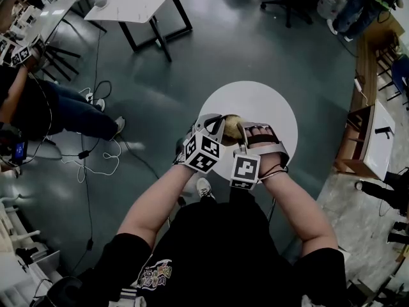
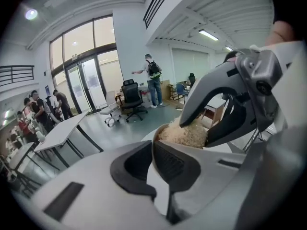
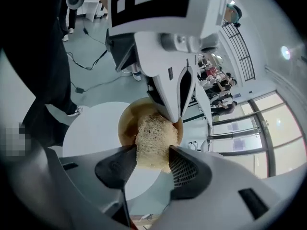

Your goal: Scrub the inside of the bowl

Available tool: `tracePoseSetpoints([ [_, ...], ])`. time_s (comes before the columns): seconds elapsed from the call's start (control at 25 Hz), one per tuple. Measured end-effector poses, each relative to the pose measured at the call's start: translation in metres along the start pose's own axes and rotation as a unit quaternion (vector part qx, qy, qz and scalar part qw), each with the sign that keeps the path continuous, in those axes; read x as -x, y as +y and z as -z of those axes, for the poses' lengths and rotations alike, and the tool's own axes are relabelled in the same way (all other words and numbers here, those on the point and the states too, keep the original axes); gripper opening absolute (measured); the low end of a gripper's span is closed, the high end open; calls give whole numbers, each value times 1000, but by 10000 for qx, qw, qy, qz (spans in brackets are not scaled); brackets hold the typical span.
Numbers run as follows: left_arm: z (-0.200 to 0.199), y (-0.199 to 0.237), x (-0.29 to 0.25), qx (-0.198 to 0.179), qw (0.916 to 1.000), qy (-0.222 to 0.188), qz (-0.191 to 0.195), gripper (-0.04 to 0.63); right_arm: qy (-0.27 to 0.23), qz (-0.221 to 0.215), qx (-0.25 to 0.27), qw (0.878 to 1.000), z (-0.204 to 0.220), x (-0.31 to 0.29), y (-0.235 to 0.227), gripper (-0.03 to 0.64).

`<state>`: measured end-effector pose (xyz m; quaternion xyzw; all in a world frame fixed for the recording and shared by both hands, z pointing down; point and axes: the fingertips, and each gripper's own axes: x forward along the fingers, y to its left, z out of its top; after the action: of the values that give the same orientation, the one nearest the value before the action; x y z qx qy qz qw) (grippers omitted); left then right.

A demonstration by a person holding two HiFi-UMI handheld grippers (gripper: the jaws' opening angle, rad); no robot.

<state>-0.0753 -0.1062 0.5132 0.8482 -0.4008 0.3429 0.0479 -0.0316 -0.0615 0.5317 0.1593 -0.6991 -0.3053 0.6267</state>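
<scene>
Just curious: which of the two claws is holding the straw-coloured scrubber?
The right claw: the scrubber sits between its jaws, while the left claw pinches the bowl by its rim.

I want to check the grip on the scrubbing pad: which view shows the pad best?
The right gripper view: the fibrous scrubbing pad sits centre, clamped between the right gripper's jaws over the bowl. The left gripper view shows only its top above the bowl's rim; the head view hides it almost entirely.
</scene>
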Motion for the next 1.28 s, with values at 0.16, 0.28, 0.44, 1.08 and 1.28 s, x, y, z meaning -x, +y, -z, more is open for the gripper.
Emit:
tracePoseSetpoints([
  [0.16, -5, -5, 4, -286, 9996, -25, 13, 20, -90, -11, -142, 9999, 1, 5, -1, 221],
  [0.28, -6, -2, 6, -191, 9998, -41, -24, 20, -97, -123, -354, 9993, 3, 6, 2, 220],
  [0.44, -3, 6, 7, 159, 9998, -88, -112, 20, -145, -260, -745, 9968, 6, 7, 9, 219],
  [1.08, 0, 4, 5, 852, 9960, -29, -251, 23, -758, -443, -1786, 9800, -23, 30, 32, 219],
  [1.28, 3, 3, 1, 1120, 9934, -41, -225, 21, -674, -447, -1877, 9789, -1, 30, 36, 219],
])
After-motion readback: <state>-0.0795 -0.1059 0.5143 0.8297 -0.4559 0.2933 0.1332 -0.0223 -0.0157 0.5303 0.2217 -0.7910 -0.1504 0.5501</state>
